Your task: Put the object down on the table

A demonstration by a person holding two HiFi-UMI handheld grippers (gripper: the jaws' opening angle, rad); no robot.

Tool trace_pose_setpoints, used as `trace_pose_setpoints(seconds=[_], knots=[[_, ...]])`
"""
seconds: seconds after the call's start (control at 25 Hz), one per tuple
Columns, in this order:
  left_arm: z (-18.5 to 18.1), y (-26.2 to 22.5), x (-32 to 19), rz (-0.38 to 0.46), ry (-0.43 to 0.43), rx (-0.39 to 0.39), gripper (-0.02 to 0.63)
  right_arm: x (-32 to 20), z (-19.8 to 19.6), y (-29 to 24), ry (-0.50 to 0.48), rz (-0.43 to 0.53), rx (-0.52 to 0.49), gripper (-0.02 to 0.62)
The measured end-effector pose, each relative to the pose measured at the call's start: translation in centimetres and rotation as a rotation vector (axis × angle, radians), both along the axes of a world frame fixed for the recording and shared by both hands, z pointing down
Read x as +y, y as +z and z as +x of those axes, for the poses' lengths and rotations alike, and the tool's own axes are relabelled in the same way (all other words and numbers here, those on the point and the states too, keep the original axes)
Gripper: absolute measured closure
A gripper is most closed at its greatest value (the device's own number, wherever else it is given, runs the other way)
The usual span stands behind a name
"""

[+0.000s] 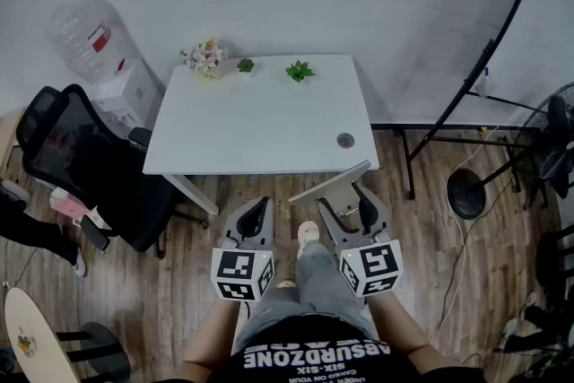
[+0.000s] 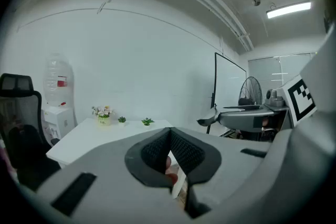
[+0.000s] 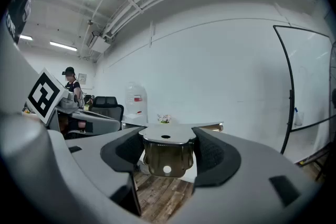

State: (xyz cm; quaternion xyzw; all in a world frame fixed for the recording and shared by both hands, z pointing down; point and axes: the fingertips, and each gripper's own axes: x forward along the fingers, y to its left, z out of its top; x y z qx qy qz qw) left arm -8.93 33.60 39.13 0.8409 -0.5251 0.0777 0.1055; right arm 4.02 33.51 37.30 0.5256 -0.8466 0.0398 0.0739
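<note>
My right gripper (image 1: 347,204) (image 3: 167,140) has its jaws spread about as wide as they go, with the pads pressed against both sides of the metal object (image 1: 330,184) (image 3: 165,157). It is a shiny folded piece with a flat top plate, a hole in that plate and another hole in the flap hanging below it. I hold it in the air over the wooden floor (image 1: 430,229), just near of the table's (image 1: 260,130) near right corner. From the head view its long flat edge runs out to about the table's near edge; I cannot tell whether it touches.

My left gripper (image 1: 255,213) (image 2: 169,136) sits just left of the right one, also over the floor. Its jaws are closed tip to tip and have hold of nothing. Through the slit below the tips I only see my own foot (image 2: 169,165).

On the white table, a small round disc (image 1: 345,140) lies near the right edge. Along the far edge stand a flower pot (image 1: 208,58) and two small green plants (image 1: 300,71). Left of the table are a black office chair (image 1: 81,157) and a water dispenser (image 1: 99,40). A whiteboard stand (image 1: 484,76) is on the right.
</note>
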Motion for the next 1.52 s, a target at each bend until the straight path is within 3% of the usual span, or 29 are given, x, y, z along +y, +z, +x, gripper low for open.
trace_pose_setpoints(seconds=[0.8,1.52], knots=[[0.6,0.9,-7.1,-0.029,0.024,0.002,0.604,-7.6,0.5,0.2,0.024,-0.036,-0.059,0.31],[-1.4,0.7,-17.7,-0.022,-0.012,-0.007,0.605,-18.6,-0.6,0.7,0.01,-0.05,-0.055,0.31]])
